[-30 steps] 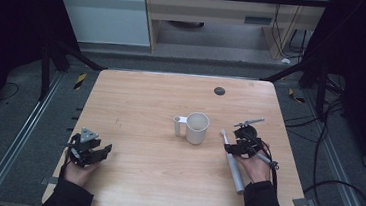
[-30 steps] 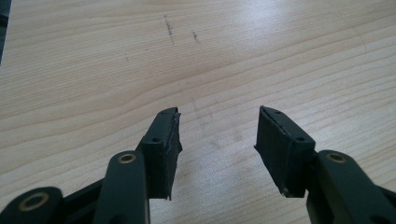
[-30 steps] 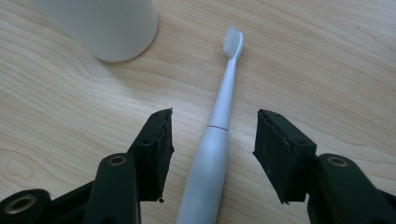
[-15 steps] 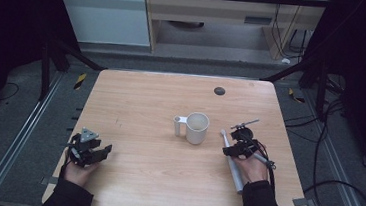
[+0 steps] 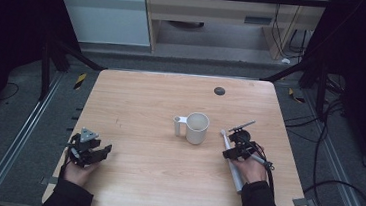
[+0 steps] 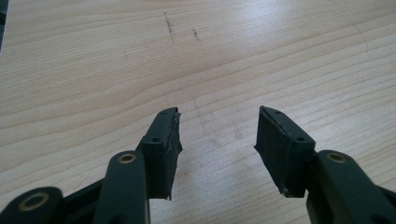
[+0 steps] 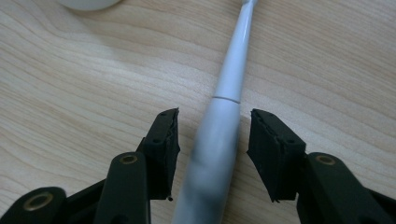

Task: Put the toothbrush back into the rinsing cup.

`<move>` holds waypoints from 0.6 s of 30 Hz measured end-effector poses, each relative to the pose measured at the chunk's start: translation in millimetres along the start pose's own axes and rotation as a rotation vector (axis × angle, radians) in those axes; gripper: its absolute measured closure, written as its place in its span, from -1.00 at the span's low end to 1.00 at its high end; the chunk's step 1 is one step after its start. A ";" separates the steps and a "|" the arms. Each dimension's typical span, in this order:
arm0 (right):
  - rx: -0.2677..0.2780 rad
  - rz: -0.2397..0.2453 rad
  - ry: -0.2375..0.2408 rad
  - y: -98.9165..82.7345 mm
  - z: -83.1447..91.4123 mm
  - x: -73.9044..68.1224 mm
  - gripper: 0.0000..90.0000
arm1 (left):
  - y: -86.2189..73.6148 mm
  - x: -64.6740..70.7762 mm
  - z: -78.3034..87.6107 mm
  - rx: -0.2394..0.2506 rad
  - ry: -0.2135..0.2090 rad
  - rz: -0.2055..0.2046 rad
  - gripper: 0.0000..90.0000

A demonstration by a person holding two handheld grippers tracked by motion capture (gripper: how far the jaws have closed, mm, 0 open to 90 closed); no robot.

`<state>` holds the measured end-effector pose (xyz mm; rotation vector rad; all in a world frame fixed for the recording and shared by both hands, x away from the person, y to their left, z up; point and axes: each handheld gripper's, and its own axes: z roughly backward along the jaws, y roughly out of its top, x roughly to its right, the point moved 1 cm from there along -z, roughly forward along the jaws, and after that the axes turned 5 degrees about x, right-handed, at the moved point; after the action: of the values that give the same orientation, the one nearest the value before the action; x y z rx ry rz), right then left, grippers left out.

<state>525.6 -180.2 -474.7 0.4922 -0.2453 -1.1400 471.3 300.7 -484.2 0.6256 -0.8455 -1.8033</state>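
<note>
A white electric toothbrush (image 5: 235,174) lies flat on the wooden table, right of a white mug (image 5: 196,128), its head pointing toward the mug. My right gripper (image 5: 228,152) is open and straddles it: in the right gripper view the grey-white handle (image 7: 210,154) runs between the two black jaws, with a gap on each side, and the slim neck (image 7: 236,60) stretches ahead. The mug's base (image 7: 88,3) peeks in at the top edge. My left gripper (image 5: 97,151) rests open near the table's front left corner; its jaws (image 6: 218,135) frame bare wood.
A small dark round hole (image 5: 219,91) sits near the table's far edge. The table (image 5: 145,105) stands on dark carpet with metal rails on both sides. Cables trail on the floor at the right.
My right gripper has slid forward and left along the toothbrush toward the mug, lowering over the handle. The left gripper has stayed still.
</note>
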 end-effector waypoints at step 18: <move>-0.045 0.002 -0.006 -1.5 -6.0 0.4 0.34 | 0.0 -0.5 0.2 -0.001 0.001 0.001 0.08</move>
<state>527.1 -179.6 -480.7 0.4489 -0.2254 -1.1424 471.4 301.2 -484.1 0.6248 -0.8444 -1.8022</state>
